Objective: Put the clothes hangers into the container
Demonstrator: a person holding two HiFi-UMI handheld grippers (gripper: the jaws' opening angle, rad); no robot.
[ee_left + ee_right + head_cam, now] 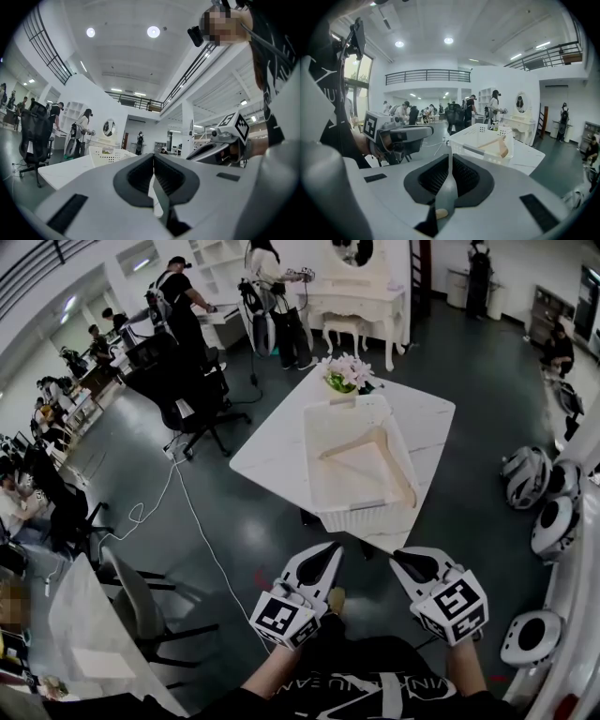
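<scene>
Lying in the container (pixel 361 517), the wooden hanger (pixel 370 454) looked light, stiff, best pinched mid-arm; left gripper (pixel 329 553) and right gripper (pixel 400 562), short of the container, were closed, empty.

White marble-look square table (pixel 272 457) sits cornerwise on the dark grey floor (pixel 459 521). Directly on it: a white perforated plastic basket (pixel 366 518) that hogs most of the top, plus a small pot of pink flowers (pixel 347 371) at the far corner, right behind the basket.

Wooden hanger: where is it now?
Head view, centre: the hanger lies inside the white container on the white table, flowers at the container's far end.
</scene>
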